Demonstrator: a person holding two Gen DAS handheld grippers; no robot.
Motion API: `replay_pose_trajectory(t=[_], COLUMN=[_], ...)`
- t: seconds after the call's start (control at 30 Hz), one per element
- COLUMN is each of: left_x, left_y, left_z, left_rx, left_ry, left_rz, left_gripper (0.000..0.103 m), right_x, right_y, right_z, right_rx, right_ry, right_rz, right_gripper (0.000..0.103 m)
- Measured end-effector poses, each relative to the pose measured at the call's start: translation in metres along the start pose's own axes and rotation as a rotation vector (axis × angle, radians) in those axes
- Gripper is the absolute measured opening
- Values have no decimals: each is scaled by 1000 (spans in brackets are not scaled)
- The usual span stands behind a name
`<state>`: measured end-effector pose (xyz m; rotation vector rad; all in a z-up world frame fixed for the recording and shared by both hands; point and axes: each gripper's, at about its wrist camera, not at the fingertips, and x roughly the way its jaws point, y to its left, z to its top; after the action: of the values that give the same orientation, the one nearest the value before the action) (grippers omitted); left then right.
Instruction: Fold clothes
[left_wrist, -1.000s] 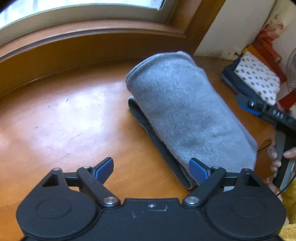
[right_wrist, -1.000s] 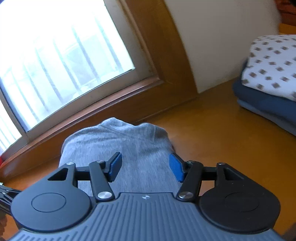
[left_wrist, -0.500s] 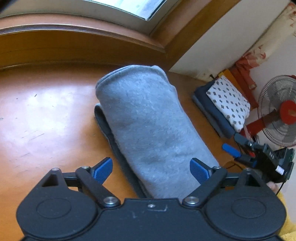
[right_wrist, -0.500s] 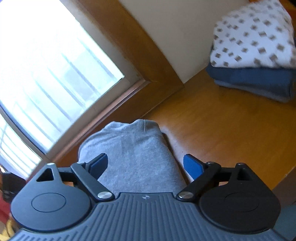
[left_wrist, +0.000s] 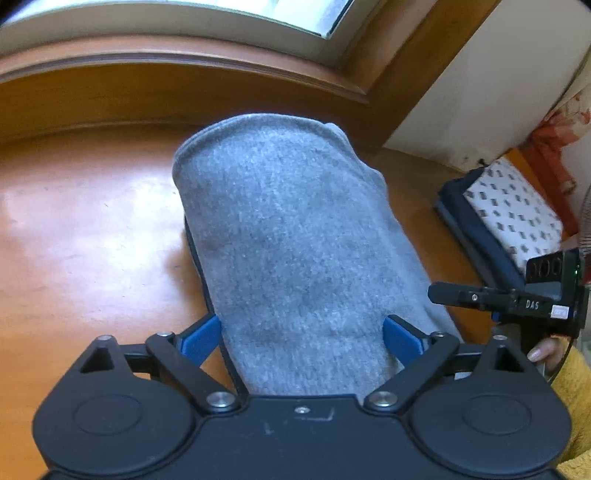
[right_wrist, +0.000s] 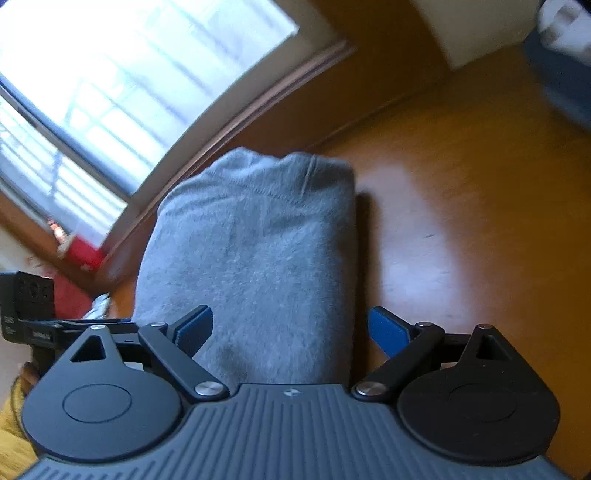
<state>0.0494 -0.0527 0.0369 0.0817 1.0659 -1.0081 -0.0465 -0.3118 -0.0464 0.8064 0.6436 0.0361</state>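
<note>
My left claw (left_wrist: 301, 338) is spread wide with its fingers either side of the near end of the grey sweater (left_wrist: 291, 236), and my right claw (right_wrist: 290, 328) is just as wide at its other end. The sweater lies as a folded bundle on the wooden table (left_wrist: 85, 236), so I judge both claws bracket it to lift or tidy it. A stack of folded clothes (left_wrist: 506, 221) sits well apart by the wall.

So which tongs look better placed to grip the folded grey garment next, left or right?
Left, by a small margin. The left tongs are open with both blue pads beside the folded grey sweatshirt, straddling its full width. The right tongs are also open, but sit off-centre: one pad overlaps the cloth.
</note>
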Motion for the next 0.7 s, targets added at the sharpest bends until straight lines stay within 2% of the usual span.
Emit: replay_pose_trajectory(t=[0.1, 0.17, 0.3, 0.43, 0.5, 0.7], left_x=[-4, -7, -10, -14, -16, -26], left_y=[1, 3, 14, 25, 32, 48], left_z=[-4, -7, -10, -12, -11, -6], left_rx=[-9, -12, 17, 51, 100, 340], left_ry=[-7, -8, 2, 12, 23, 73], left_rz=[20, 26, -13, -54, -86, -167], left_gripper=[95, 95, 95, 96, 96, 96], right_x=[9, 8, 4, 6, 7, 17], right_y=[-2, 0, 7, 25, 37, 85], right_z=[-2, -7, -23, -50, -65, -120], right_rx=[19, 27, 47, 48, 52, 144], right_ry=[-16, -47, -119, -213, -275, -545], right_rz=[59, 56, 18, -70, -124, -313], right_gripper=[94, 94, 94, 94, 94, 94])
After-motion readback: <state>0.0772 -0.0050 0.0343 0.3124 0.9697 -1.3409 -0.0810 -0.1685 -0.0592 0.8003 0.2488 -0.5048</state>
